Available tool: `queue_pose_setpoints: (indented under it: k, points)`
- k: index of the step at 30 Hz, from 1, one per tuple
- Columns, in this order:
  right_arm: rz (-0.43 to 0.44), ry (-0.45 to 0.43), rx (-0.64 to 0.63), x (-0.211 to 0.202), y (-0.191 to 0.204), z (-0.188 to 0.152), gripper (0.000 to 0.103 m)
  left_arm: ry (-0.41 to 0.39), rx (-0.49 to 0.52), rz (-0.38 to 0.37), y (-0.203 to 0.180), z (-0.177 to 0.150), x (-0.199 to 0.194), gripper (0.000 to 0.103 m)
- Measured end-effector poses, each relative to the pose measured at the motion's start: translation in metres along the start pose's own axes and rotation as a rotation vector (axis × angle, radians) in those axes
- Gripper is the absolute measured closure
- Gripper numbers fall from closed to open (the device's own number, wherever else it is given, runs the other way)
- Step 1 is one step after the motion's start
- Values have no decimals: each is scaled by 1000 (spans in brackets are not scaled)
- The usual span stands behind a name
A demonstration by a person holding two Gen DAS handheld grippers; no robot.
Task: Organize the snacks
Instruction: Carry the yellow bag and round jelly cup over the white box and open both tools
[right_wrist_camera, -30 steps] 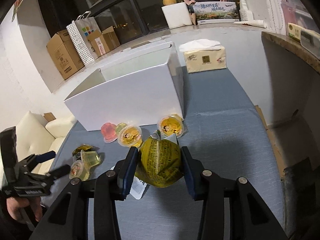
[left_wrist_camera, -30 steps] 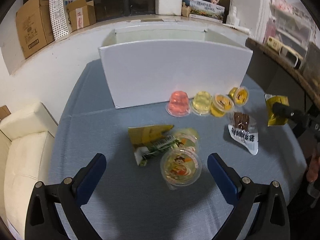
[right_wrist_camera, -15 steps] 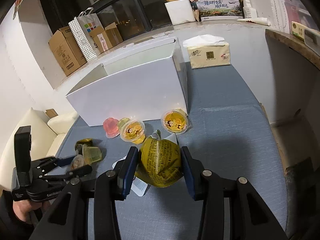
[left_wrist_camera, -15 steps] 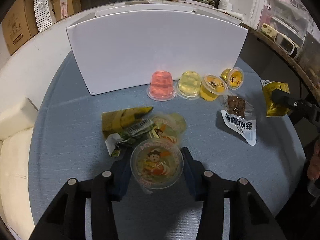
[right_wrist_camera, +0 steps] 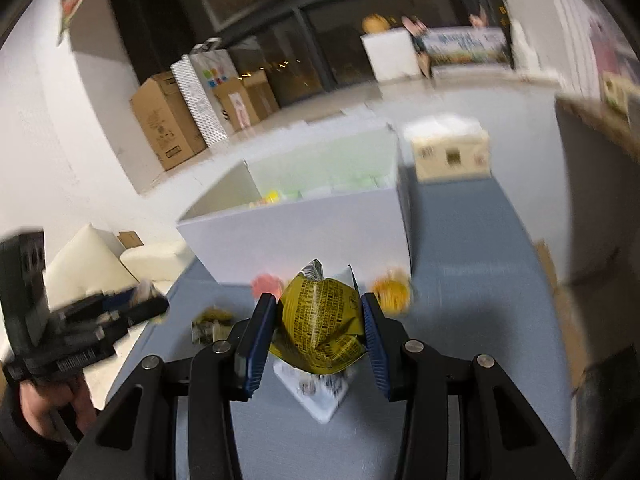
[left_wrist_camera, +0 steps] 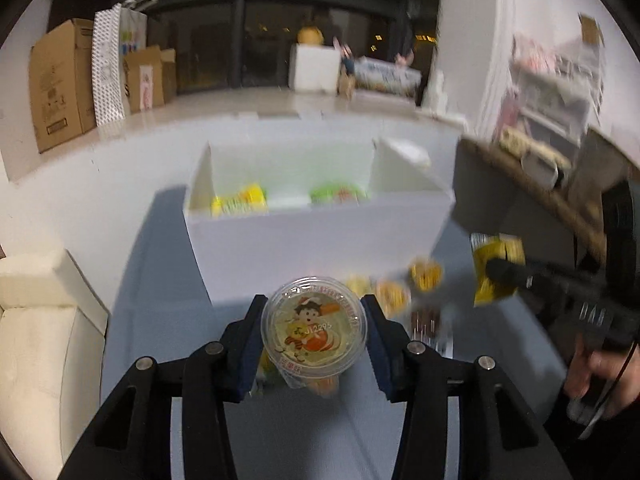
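- Right now my left gripper (left_wrist_camera: pixel 314 334) is clamped on a clear jelly cup (left_wrist_camera: pixel 313 330) with a cartoon lid; its blue pads (left_wrist_camera: pixel 249 346) press both sides of the cup, which is off the table and facing my camera.
- My right gripper (right_wrist_camera: pixel 319 330) is closed on a yellow snack packet (right_wrist_camera: pixel 320 326) with dark print, the packet crumpled and pinched from both sides.
- From the left camera I also see that right gripper at the picture's right edge, the yellow packet (left_wrist_camera: pixel 494 270) at its tip and a hand (left_wrist_camera: pixel 596 380) below it.
- The white storage box (left_wrist_camera: pixel 316 236) stands open-topped beyond both grippers on the blue-grey tablecloth (right_wrist_camera: pixel 472 264); inside it I make out yellow and green packets (left_wrist_camera: pixel 240 200), blurred.
- Loose snacks lie on the cloth in front of the box: a pink jelly cup (right_wrist_camera: pixel 266 284), a yellow jelly cup (right_wrist_camera: pixel 392 294), a small dark-and-yellow wrapper (right_wrist_camera: pixel 212 322) and a white packet (right_wrist_camera: pixel 316 390) just under the held one.
- A tissue box (right_wrist_camera: pixel 450 154) sits just beside the storage box's far right corner.
- Cardboard boxes (right_wrist_camera: pixel 166 122) stand on the ledge behind.
- Both views are motion-blurred, so finer print is unreadable to me.
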State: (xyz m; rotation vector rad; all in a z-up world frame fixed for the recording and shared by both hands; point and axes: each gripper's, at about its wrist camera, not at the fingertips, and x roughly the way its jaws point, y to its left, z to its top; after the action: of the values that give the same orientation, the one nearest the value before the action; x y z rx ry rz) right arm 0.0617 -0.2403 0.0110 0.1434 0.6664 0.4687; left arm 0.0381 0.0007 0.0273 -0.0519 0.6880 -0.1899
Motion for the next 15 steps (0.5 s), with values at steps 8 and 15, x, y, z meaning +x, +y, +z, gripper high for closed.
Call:
queue_pose_setpoints:
  k: [8, 15]
  points:
    - [-24, -24, -43, 29, 8, 81, 56, -39, -29, 38, 20, 90, 36, 52]
    - [-51, 13, -46, 76, 3, 127, 55, 17, -46, 81, 31, 126, 87, 50]
